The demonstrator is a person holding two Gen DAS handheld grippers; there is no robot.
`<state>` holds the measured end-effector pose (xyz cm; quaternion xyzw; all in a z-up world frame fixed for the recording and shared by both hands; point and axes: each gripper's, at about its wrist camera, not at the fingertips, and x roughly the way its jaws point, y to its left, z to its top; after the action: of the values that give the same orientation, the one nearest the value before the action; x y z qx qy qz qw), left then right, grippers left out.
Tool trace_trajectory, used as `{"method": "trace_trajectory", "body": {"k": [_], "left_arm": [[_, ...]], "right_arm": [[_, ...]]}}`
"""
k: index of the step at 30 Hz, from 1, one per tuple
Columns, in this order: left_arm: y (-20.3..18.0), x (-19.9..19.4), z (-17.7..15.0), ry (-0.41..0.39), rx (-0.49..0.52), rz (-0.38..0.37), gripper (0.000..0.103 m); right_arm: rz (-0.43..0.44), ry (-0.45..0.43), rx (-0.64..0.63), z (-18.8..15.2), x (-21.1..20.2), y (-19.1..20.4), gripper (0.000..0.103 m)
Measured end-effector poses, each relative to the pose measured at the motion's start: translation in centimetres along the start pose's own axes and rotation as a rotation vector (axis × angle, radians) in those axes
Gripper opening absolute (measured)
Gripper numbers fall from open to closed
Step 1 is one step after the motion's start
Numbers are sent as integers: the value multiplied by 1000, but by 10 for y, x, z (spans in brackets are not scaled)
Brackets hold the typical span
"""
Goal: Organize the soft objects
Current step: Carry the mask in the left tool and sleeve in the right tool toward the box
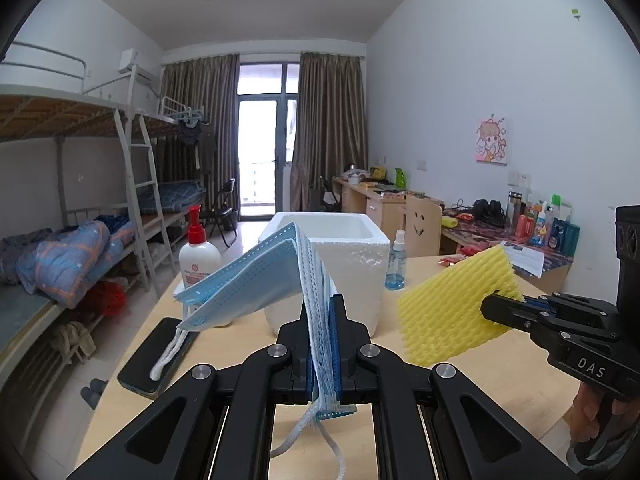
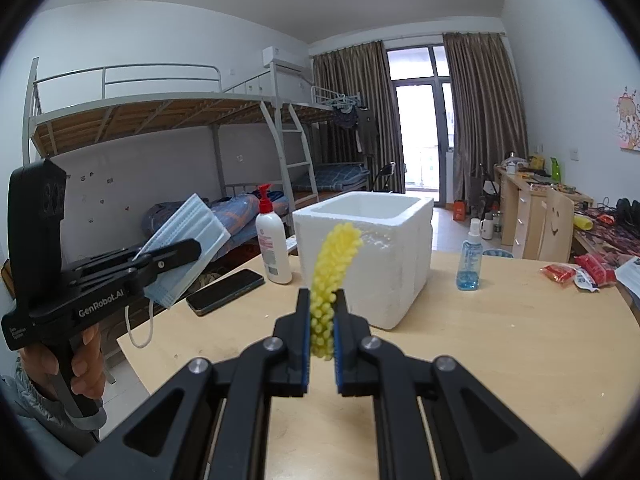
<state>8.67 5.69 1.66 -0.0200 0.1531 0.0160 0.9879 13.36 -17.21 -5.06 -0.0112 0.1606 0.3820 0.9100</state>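
My left gripper (image 1: 320,312) is shut on a stack of blue face masks (image 1: 256,284), held above the wooden table (image 1: 472,384); the masks fan out to the left and their ear loops hang down. My right gripper (image 2: 322,300) is shut on a yellow foam net (image 2: 334,264), held upright in the air. The net also shows in the left wrist view (image 1: 452,304), right of the masks. The masks show in the right wrist view (image 2: 188,240) at left. A white foam box (image 2: 372,256), open on top, stands on the table just beyond both grippers.
A white pump bottle (image 2: 272,248) and a black phone (image 2: 224,292) lie left of the box. A blue spray bottle (image 2: 470,260) stands to its right. Red snack packets (image 2: 580,274) lie at the table's right edge. Bunk beds stand at left, cluttered desks at right.
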Motion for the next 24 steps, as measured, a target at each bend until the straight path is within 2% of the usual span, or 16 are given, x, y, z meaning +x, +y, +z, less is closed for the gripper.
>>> {"method": "trace_trajectory", "body": {"k": [12,24], "left_arm": [[-1,-3,2,-13,15,-5,7],[-1,5,21,-38,38,9,7]], "right_arm": [[-5,-14,-5,10,1,-2,12],[0,-29,-13,25,7,-7,12]]}}
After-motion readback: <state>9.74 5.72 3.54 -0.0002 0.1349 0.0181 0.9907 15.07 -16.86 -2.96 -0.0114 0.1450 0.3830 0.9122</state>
